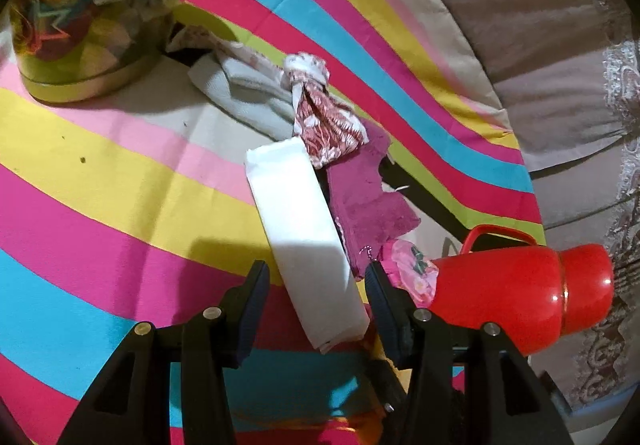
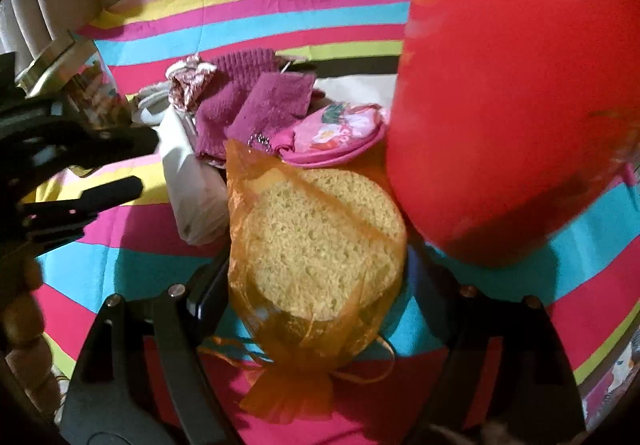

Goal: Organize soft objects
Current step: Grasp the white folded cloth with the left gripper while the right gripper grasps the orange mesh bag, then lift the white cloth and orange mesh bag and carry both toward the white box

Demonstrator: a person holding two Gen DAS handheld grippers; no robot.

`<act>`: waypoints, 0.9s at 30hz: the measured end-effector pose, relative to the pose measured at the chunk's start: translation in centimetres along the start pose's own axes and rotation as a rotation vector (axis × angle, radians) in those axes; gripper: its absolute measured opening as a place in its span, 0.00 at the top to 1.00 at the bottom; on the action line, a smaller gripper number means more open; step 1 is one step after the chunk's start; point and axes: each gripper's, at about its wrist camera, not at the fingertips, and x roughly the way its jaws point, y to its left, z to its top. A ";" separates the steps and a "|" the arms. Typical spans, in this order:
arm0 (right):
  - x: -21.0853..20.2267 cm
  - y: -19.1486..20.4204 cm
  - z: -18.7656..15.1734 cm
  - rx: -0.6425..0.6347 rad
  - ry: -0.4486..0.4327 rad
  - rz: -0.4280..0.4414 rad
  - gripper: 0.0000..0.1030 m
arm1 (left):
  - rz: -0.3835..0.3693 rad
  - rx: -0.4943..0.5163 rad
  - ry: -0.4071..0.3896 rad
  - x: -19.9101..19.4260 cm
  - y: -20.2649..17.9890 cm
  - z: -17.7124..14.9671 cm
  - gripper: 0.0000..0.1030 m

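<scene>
A white folded tissue pack (image 1: 308, 241) lies on the striped cloth (image 1: 100, 185), its near end between the open jaws of my left gripper (image 1: 316, 281). Behind it lie a magenta towel (image 1: 368, 201), a red-and-white patterned cloth (image 1: 324, 125) and a grey-white cloth (image 1: 248, 93). A pink pouch (image 1: 412, 273) sits by the right finger. My right gripper (image 2: 316, 277) is shut on a yellow sponge in an orange mesh bag (image 2: 316, 241). The tissue pack (image 2: 192, 181), magenta towel (image 2: 256, 105) and pink pouch (image 2: 340, 129) lie beyond it. The left gripper (image 2: 132, 161) shows at the left, open.
A red thermos jug (image 1: 520, 285) lies on its side at the right and fills the upper right of the right wrist view (image 2: 520, 85). A round decorated tin (image 1: 88, 21) stands at the back left. A beige sofa (image 1: 560, 45) lies beyond the cloth's edge.
</scene>
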 end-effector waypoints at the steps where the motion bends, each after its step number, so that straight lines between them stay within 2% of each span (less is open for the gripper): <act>1: -0.3 0.1 0.0 -0.001 -0.006 -0.004 0.20 | 0.003 0.002 0.005 0.3 -0.2 0.0 0.50; 7: -2.2 0.4 -0.4 -0.031 -0.049 -0.011 0.20 | 0.077 0.052 0.033 2.1 -1.6 -0.2 0.48; 9: -3.0 0.2 -0.6 -0.031 -0.065 -0.014 0.20 | 0.131 0.100 0.042 2.9 -2.3 -0.4 0.48; 15: -3.9 -0.3 -1.0 -0.018 -0.071 -0.032 0.20 | 0.201 0.244 0.036 3.3 -4.1 -1.6 0.50; 20: -4.8 -0.3 -1.1 -0.017 -0.082 -0.032 0.20 | 0.178 0.240 0.049 2.0 -3.6 -2.8 0.54; 27: -5.5 -0.4 -1.2 -0.011 -0.098 -0.028 0.20 | 0.125 0.189 0.010 -1.6 -2.0 -3.7 0.56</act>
